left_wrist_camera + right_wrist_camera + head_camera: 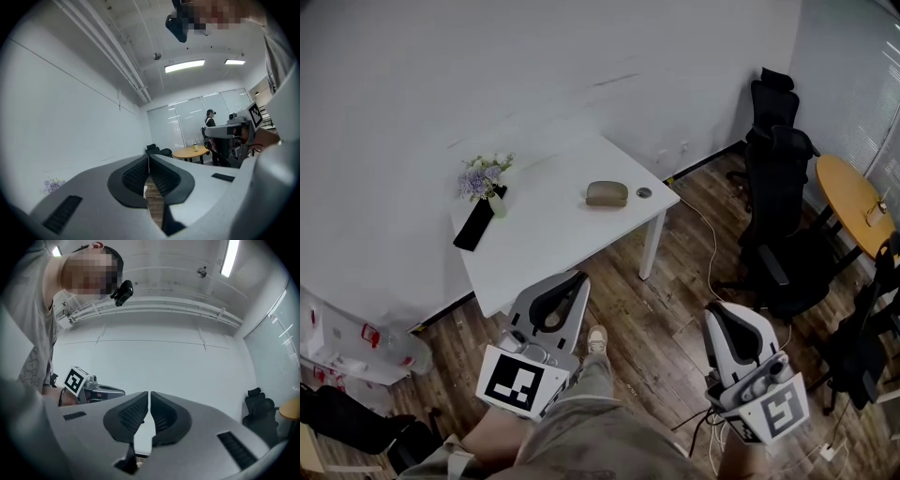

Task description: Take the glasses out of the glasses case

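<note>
We're in an office, small meeting-room type. White desk (553,234) sits against plain white walls. Black swivel chairs (776,178) are bunched in the corner, with a round wood table (847,190) just beside them. Plank floor (666,319) has a cable (710,246) trailing across it. Overhead we see strip lights (184,66), exposed pipes (119,54) and a ceiling detector (157,56). The far end is a glazed wall (183,124) with blinds, and a person (209,121) stands near it. Flowers (486,176) on the desk are the only decor we spot.
</note>
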`<action>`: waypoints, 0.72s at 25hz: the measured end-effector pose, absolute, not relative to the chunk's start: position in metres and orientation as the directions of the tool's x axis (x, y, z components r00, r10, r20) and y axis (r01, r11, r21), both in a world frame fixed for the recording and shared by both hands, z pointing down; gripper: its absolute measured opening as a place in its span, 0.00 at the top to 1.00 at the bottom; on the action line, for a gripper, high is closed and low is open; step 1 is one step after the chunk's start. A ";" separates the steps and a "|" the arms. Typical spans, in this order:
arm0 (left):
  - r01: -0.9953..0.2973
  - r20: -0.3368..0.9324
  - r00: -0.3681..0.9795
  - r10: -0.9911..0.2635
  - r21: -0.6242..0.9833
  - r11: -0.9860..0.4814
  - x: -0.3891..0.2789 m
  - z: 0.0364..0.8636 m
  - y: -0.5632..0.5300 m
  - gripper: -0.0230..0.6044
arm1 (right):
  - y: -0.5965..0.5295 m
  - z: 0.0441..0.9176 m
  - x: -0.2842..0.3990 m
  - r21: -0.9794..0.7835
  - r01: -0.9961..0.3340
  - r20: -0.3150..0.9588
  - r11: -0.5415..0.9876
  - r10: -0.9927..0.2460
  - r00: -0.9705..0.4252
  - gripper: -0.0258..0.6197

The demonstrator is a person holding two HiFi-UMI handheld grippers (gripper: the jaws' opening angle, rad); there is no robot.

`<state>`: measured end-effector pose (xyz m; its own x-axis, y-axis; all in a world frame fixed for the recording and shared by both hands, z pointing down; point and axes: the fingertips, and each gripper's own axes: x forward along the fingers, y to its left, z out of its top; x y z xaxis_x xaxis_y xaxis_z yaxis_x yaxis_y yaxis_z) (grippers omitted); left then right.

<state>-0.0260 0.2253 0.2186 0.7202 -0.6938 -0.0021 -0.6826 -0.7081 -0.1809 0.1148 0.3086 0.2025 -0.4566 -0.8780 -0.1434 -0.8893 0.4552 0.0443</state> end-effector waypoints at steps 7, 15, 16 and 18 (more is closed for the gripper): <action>-0.683 0.010 0.721 -0.693 -0.157 -0.713 -0.015 0.235 0.173 0.93 | 0.252 0.221 0.125 0.041 -0.896 -0.113 0.443 -0.889 -0.445 0.71; -0.696 0.035 0.708 -0.705 -0.130 -0.706 -0.022 0.243 0.080 0.93 | 0.154 0.227 0.110 0.020 -0.869 -0.061 0.494 -0.867 -0.494 0.71; -0.697 0.037 0.707 -0.706 -0.130 -0.705 -0.023 0.243 0.066 0.93 | 0.139 0.228 0.109 0.021 -0.868 -0.052 0.496 -0.867 -0.496 0.71; -0.701 0.053 0.705 -0.707 -0.103 -0.706 -0.024 0.245 0.038 0.93 | 0.111 0.235 0.111 0.037 -0.871 -0.016 0.489 -0.872 -0.490 0.71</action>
